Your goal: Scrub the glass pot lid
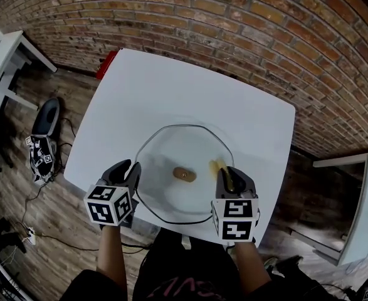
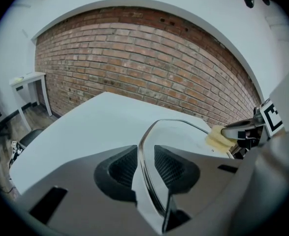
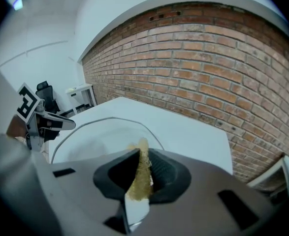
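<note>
1. The glass lid (image 1: pixel 171 149) lies on the white table (image 1: pixel 171 80), with its knob (image 1: pixel 185 175) at the centre.
2. The left gripper (image 1: pixel 134 173) has its jaws closed narrowly on the lid's rim at about 9 o'clock.
3. The right gripper (image 1: pixel 227 177) pinches a yellow sponge (image 1: pixel 217 165) at about 3 o'clock of the lid. The sponge seems to be just touching the glass.

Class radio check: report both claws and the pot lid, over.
Left claw shut on rim of round clear glass pot lid. Right claw shut on yellow sponge, over lid's right side. Nothing blocking the glass.
</note>
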`<action>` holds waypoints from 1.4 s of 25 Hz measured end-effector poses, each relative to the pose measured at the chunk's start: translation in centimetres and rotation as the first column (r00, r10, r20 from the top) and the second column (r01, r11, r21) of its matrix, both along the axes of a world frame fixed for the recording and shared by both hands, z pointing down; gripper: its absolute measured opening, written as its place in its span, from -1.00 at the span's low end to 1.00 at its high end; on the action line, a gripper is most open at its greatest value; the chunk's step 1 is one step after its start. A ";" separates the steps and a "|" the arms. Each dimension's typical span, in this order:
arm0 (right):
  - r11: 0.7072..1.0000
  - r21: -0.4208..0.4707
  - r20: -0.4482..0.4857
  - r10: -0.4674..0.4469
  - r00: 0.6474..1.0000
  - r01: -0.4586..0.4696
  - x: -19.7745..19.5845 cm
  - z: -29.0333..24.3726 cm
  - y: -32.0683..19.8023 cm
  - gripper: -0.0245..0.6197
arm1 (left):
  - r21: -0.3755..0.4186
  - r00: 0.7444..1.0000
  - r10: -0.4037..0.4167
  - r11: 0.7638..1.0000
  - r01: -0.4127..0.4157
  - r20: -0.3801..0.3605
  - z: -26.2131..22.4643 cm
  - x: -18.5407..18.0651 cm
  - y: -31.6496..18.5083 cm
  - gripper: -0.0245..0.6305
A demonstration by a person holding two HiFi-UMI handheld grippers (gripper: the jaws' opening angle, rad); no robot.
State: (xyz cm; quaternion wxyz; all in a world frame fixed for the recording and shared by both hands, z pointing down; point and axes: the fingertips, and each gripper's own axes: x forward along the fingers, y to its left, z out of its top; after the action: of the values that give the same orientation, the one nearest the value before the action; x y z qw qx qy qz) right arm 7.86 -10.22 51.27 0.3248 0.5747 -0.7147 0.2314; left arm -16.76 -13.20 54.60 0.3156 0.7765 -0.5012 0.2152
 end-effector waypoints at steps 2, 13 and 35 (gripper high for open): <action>0.999 0.042 0.015 -0.005 1.000 0.005 -0.2 -1.1 -0.5 -0.75 | 0.031 1.000 0.005 1.000 -0.005 0.002 -1.2 0.2 -0.5 -0.59; 0.963 0.270 0.127 -0.022 0.992 -0.013 -1.0 -9.1 -1.9 -0.75 | 0.198 0.999 0.052 0.979 -0.052 0.009 -8.9 2.8 -1.8 -0.75; 0.709 0.701 0.147 -0.040 0.988 -0.076 1.1 -29.0 -3.0 -0.75 | 0.624 0.988 0.146 0.769 -0.140 0.043 -30.3 9.1 -5.0 -0.85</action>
State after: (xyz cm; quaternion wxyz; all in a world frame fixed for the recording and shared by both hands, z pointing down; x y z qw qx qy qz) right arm 8.93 -13.25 22.27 0.0234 0.6427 -0.7657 -0.0126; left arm -7.65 -18.17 24.26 0.0252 0.8738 -0.4822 0.0572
